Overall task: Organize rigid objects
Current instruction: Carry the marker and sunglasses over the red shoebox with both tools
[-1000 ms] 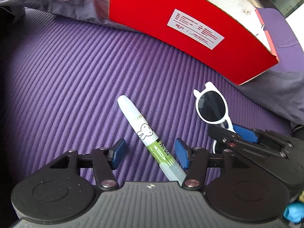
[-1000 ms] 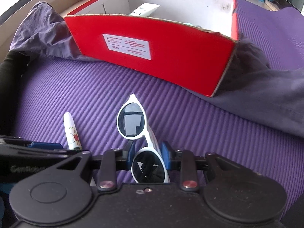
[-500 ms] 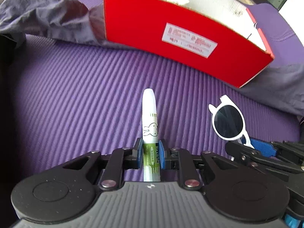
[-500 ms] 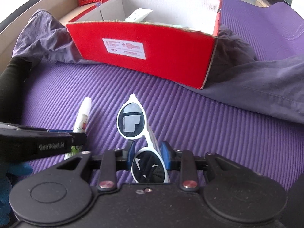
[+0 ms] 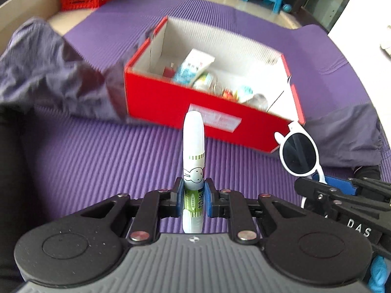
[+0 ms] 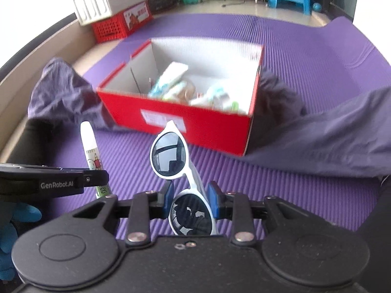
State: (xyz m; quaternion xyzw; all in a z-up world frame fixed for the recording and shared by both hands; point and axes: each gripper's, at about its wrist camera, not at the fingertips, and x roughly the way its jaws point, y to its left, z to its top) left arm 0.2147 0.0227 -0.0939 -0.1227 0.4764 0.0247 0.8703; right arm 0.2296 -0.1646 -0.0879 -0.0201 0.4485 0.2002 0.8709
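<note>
a: what's in your left gripper point(image 5: 193, 196)?
b: its fingers are clamped on a white and green glue stick point(image 5: 193, 156), tip pointing away from me, held above the purple mat point(image 5: 97, 156).
a: and the right gripper point(image 6: 191, 199)?
b: closed on white sunglasses point(image 6: 182, 171), one lens sticking out ahead. the red box point(image 6: 195, 122) sits further off on the mat, already holding small items, grey cloth point(image 6: 330, 144) beside it.
</note>
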